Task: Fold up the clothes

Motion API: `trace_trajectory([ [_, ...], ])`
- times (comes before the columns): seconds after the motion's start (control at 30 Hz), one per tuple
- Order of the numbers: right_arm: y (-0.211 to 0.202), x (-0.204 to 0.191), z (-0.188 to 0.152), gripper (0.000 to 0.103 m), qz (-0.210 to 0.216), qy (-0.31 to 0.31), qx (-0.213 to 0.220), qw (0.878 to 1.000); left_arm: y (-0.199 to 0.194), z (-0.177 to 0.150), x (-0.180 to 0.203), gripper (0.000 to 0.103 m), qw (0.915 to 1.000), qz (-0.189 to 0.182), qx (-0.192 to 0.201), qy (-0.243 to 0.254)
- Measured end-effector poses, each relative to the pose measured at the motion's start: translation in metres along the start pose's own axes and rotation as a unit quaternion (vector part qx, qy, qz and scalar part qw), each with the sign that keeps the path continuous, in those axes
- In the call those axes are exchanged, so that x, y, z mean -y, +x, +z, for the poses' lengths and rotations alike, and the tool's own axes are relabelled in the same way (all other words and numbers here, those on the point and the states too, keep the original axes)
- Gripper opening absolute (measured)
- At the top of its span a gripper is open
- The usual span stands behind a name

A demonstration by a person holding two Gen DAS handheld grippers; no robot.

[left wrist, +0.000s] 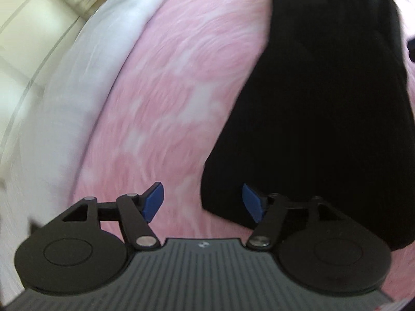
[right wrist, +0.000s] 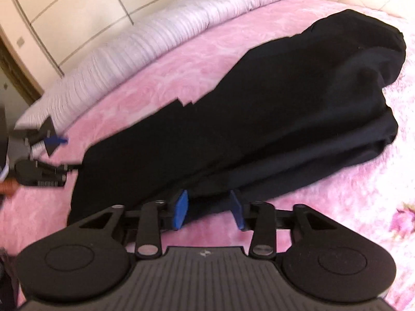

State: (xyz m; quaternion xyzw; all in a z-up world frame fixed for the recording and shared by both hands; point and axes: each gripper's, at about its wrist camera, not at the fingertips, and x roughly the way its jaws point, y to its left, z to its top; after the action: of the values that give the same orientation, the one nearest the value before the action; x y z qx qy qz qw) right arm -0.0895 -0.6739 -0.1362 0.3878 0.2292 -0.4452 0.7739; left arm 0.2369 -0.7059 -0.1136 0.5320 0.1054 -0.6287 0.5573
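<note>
Black garment (right wrist: 259, 119) apparently just beyond open right claw (right wrist: 209, 208)

I'm seeing open pink blanket (left wrist: 181, 90) stretching ahead of the left gripper (left wrist: 202, 202), nothing lying between its spread fingers (left wrist: 154, 202) there. The black garment (right wrist: 259, 119) is running long across the bed, filling the right half of that view and blocking any low pass there. Its near edge is sitting between the parted fingers (right wrist: 180, 208) of the right gripper (right wrist: 208, 208). A pale rolled quilt (right wrist: 155, 41) is lining the far side, with cabinets (right wrist: 64, 13) closing off behind it. Bare blanket is lying free right of the garment.
</note>
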Motion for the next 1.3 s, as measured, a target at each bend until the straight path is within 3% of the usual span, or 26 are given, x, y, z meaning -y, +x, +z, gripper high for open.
trace_trajectory([
  [0.1,0.014,0.008,0.011,0.049,0.01,0.035,0.003,0.999,0.005,0.003,-0.006,0.066,0.9996,-0.009,0.019,-0.017],
  [0.2,0.033,0.016,0.016,0.06,0.019,0.073,-0.008,0.997,0.011,0.013,0.003,0.07,0.9989,-0.024,0.041,-0.002],
  [0.27,0.041,0.02,0.016,0.061,0.019,0.106,-0.014,0.994,0.015,0.018,0.011,0.071,0.998,-0.036,0.05,0.011],
  [0.33,0.035,0.017,0.02,0.06,0.011,0.112,0.001,0.994,0.017,0.028,0.02,0.071,0.9965,-0.052,0.061,0.025],
  [0.43,0.015,0.006,0.027,0.06,-0.031,0.077,0.061,0.995,0.028,0.043,0.025,0.073,0.9942,-0.07,0.071,0.04],
  [0.53,0.023,0.014,0.031,0.062,-0.037,0.081,0.055,0.995,0.04,0.05,0.033,0.074,0.9921,-0.087,0.067,0.062],
  [0.63,0.049,0.029,0.026,0.063,-0.014,0.108,0.0,0.994,0.049,0.053,0.038,0.075,0.9912,-0.095,0.059,0.071],
  [0.9,0.048,0.017,0.005,0.064,0.064,0.142,-0.035,0.987,0.052,0.054,0.035,0.079,0.9913,-0.112,0.055,0.043],
  [0.97,0.053,0.02,0.008,0.061,0.065,0.165,-0.03,0.984,0.05,0.054,0.035,0.079,0.9909,-0.115,0.057,0.04],
  [1.03,0.058,0.024,0.011,0.05,0.066,0.187,-0.025,0.98,0.048,0.053,0.035,0.079,0.9906,-0.116,0.06,0.041],
  [1.1,0.057,0.024,0.019,0.015,0.064,0.178,-0.026,0.982,0.047,0.052,0.036,0.079,0.9908,-0.112,0.063,0.042],
  [1.2,0.056,0.023,0.031,0.008,0.062,0.163,-0.027,0.984,0.044,0.052,0.036,0.079,0.9918,-0.104,0.067,0.032],
  [1.3,0.023,0.012,0.052,0.005,0.069,0.099,0.025,0.992,0.03,0.059,0.034,0.078,0.9913,-0.091,0.094,0.016],
])
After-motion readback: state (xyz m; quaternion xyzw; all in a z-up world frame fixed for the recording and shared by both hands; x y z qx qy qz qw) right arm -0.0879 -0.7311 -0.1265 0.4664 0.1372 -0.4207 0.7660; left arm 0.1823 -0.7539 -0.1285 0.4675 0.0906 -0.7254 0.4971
